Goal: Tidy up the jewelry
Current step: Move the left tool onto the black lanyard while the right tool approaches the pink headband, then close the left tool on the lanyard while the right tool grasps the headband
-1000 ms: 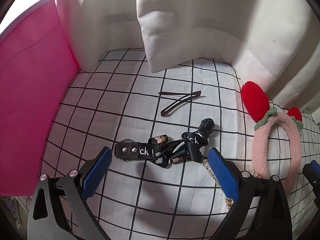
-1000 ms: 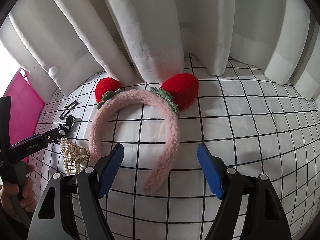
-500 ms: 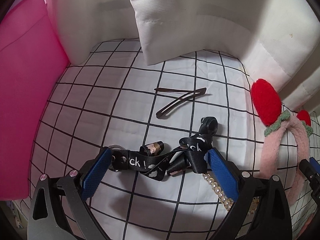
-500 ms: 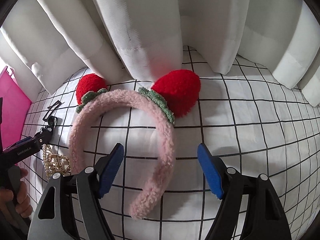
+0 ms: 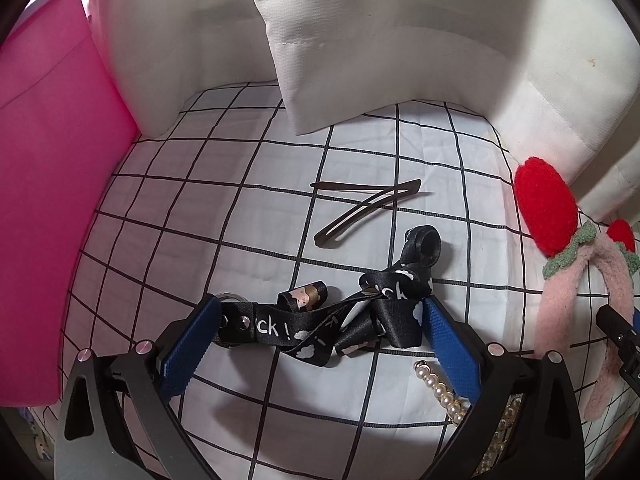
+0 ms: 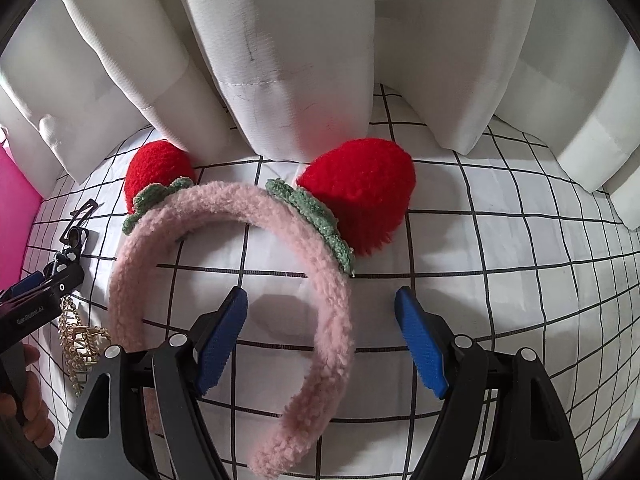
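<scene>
Both grippers gaping: left gripper (image 5: 320,336) straddling black printed lanyard strap (image 5: 320,320), right gripper (image 6: 320,340) straddling fuzzy pink strawberry headband (image 6: 332,320).

A white cloth (image 5: 248,208) with a black grid covers the surface in both views, lightly creased. White curtains (image 6: 304,60) hang in thick folds along its far edge, their hems resting on the cloth; one fold shows a stitched seam and faint dark marks. In the left view the same curtains (image 5: 360,40) curve around the back. A pink panel (image 5: 52,208) stands upright along the cloth's left side, touching the leftmost curtain fold; a sliver of it (image 6: 14,216) shows at the right view's left edge.
</scene>
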A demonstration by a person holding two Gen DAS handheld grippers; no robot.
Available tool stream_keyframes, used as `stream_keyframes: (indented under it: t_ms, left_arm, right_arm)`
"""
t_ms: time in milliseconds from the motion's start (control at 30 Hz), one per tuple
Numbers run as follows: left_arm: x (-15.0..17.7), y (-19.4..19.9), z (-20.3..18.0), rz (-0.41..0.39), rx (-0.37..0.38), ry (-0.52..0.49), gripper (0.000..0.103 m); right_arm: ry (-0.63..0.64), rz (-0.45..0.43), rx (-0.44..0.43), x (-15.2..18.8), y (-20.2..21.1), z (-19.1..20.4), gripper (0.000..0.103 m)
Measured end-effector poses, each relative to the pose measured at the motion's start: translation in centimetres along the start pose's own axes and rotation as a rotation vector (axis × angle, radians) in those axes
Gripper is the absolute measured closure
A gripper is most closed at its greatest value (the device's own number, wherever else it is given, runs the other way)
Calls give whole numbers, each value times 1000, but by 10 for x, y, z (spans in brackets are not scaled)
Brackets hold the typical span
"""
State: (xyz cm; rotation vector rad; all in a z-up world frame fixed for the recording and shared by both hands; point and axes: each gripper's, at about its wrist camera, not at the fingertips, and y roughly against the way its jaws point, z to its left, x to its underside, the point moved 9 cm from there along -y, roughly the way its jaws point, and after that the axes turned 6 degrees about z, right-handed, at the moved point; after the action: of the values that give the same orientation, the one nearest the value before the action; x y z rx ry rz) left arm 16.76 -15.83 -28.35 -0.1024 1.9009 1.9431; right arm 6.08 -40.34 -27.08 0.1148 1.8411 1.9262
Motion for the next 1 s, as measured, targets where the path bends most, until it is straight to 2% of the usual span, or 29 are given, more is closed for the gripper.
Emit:
stream_keyframes:
  t_ms: [33,167,200,567,767,867,933,1000]
  left_arm:
    - [0,0,-1,-2,0,0,6]
    - [-3,-1,-3,-21,-2,0,6]
    - [-4,-1,-3,-28,-1,-1,6]
    - [3,2,3,-68,1,-6,5]
    - [3,1,5,-64,2,-1,7]
    - [3,5,7,-78,1,-3,13]
    - [6,8,7,-101,1,-17,21]
    - [8,11,7,-119,-1,-22,28]
  right_arm:
    - [6,-1,6,-1,-1,1,29]
    - [89,2,50,-3,-10,13,10]
    - [89,-11,55,-4,-11,18,9]
    - [88,-82,40,2,-12,15,9]
    - [78,-80,35,12,-13,17,10]
    - [94,-83,28,14,-12,22,15]
    - [107,-93,24,15,-9,26,26]
    - [111,-103,23,17,-4,27,48]
